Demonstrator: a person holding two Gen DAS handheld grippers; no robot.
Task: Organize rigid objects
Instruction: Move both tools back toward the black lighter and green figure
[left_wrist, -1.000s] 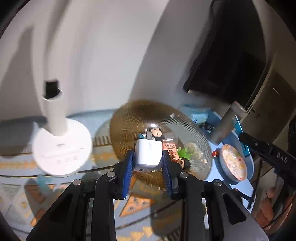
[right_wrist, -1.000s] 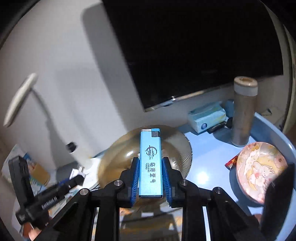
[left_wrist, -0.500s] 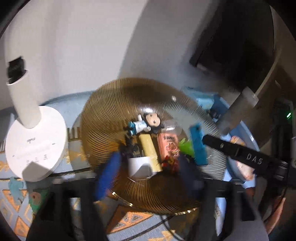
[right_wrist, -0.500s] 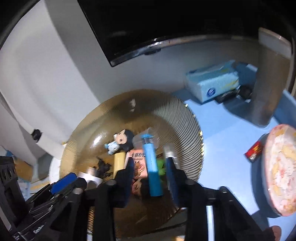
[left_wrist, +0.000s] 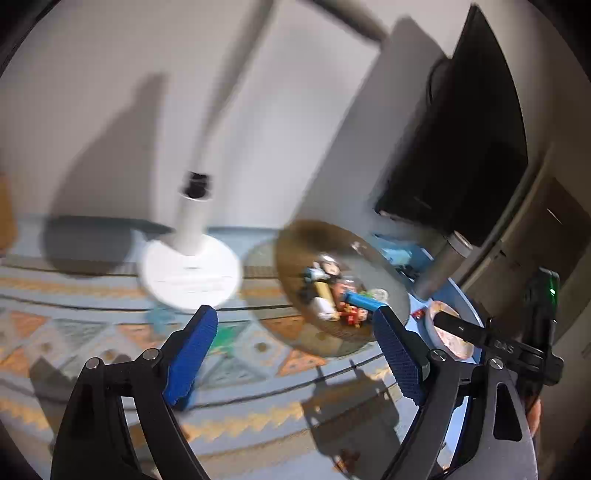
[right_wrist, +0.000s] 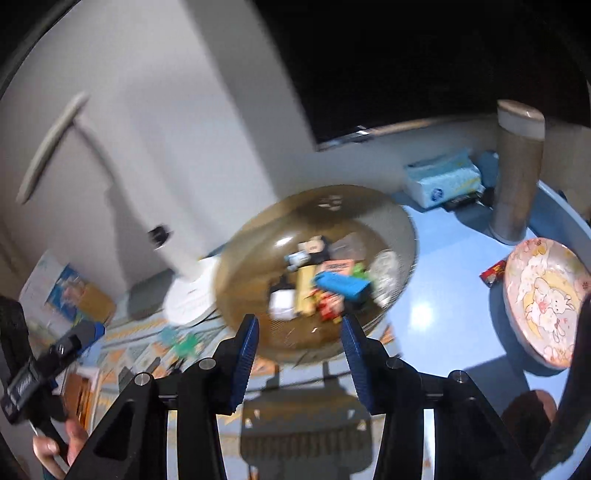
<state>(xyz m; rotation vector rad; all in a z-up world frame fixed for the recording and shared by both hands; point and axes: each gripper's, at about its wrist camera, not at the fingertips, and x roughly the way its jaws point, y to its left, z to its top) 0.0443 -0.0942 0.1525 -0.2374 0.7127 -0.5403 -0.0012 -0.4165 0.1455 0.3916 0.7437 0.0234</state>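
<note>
Tabletop (right_wrist: 436, 280) first: it carries a ribbed amber glass bowl (right_wrist: 402, 225), a pink rabbit-print plate (right_wrist: 546, 295), a tall tan tumbler (right_wrist: 517, 173), a tissue pack (right_wrist: 443, 181) and a white desk lamp (left_wrist: 192, 273), with a patterned mat (left_wrist: 110, 332) spread on the lamp's side.

Both claws have just let go. A second ago the left claw (left_wrist: 291, 347) pinched a white charger over the bowl and the right claw (right_wrist: 299, 354) held a blue lighter upright; now both stand wide apart with nothing between the blue pads, pulled back and above the bowl's near rim. The blur in both views suggests the pullback is quick. That means two more rigid items are sorted, and both claws are free for the next pick.

Bowl contents, largest down: the blue lighter (right_wrist: 343, 284) lies flat across the heap toward the plate side, just beside an orange printed packet (right_wrist: 338, 266). A pale yellow bar (right_wrist: 304, 288) lies next to the white charger (right_wrist: 282, 304), which sits nearest the rim on the lamp side. A small dark-haired figurine (right_wrist: 310, 247) lies at the back, with a clear round piece (right_wrist: 384, 273), something green (right_wrist: 358, 271) and small red bits (right_wrist: 328, 306) filling the gaps. The plate holds nothing; a small red packet (right_wrist: 495, 273) lies on the tabletop just beside it, seemingly the likeliest piece left to collect.
</note>
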